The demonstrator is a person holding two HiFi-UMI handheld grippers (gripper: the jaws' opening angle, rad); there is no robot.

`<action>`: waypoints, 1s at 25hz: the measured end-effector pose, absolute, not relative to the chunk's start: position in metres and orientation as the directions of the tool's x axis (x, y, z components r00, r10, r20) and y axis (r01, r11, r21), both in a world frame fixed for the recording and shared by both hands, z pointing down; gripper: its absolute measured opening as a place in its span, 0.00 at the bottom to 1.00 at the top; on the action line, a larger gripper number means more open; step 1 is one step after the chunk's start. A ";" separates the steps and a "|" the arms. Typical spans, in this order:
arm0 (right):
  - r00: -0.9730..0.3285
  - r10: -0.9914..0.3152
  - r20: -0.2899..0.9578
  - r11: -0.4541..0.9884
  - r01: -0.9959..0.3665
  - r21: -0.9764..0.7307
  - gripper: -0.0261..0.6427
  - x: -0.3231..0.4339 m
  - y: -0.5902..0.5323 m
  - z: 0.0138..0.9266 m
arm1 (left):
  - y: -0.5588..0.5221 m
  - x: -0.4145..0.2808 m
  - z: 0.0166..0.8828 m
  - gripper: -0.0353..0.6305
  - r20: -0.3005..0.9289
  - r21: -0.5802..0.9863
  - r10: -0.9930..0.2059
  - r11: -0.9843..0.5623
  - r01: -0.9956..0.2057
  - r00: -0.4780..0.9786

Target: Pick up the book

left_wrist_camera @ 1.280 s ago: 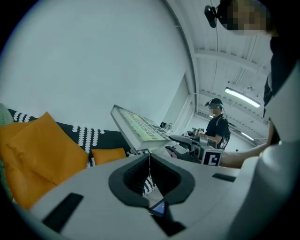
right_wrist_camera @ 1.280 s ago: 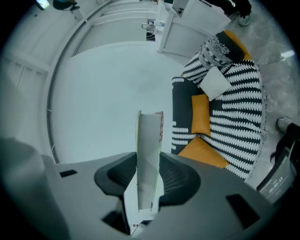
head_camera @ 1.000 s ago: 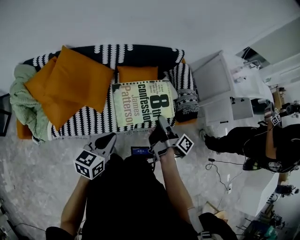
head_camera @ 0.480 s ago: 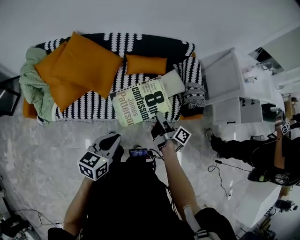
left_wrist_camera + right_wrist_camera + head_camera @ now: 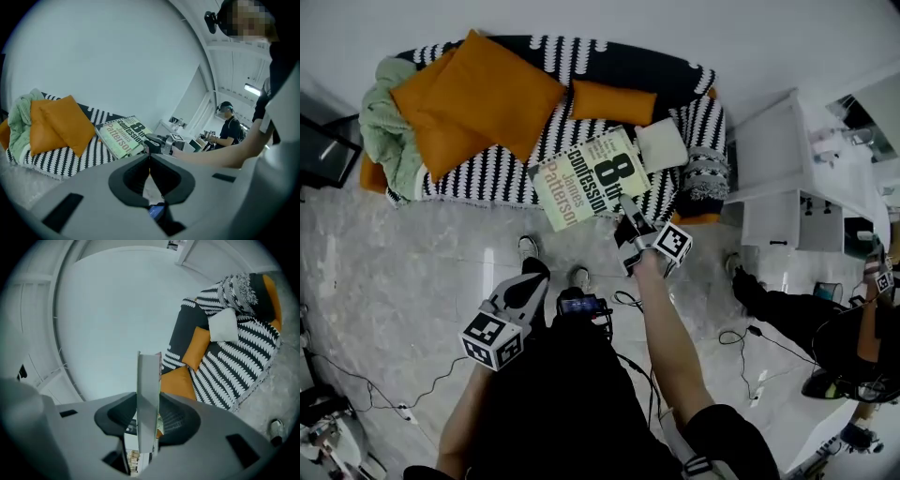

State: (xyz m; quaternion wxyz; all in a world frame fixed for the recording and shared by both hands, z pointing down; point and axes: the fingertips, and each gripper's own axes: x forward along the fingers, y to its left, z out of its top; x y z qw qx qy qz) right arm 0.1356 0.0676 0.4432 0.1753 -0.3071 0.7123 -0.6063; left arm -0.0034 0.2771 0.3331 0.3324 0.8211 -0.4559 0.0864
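The book, a paperback with a pale green cover, hangs tilted in the air over the front edge of the sofa, with its cover turned up toward my head. My right claw holds it by the near edge, close to a corner. In the right gripper view the book stands edge-on between my two pads, and both press on its sides. From the left gripper view it sits raised above the black-and-white striped throw that covers the seat.

My left claw is well apart from the book, lower in the head view and out over the marbled floor. Its jaws meet at the tips with nothing between them.

A white cushion lies just beside the book's far corner, and a small orange cushion leans on the sofa back behind it. Two large orange cushions are piled toward the left end against a green blanket. A white cabinet stands right of the sofa, and another person is at the far right.
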 end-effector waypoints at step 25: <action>-0.597 -0.802 0.005 0.050 -0.076 -0.996 0.28 0.093 0.257 0.331 | 0.380 -0.070 0.328 0.08 0.383 0.468 -0.649 -0.477 -0.744 0.657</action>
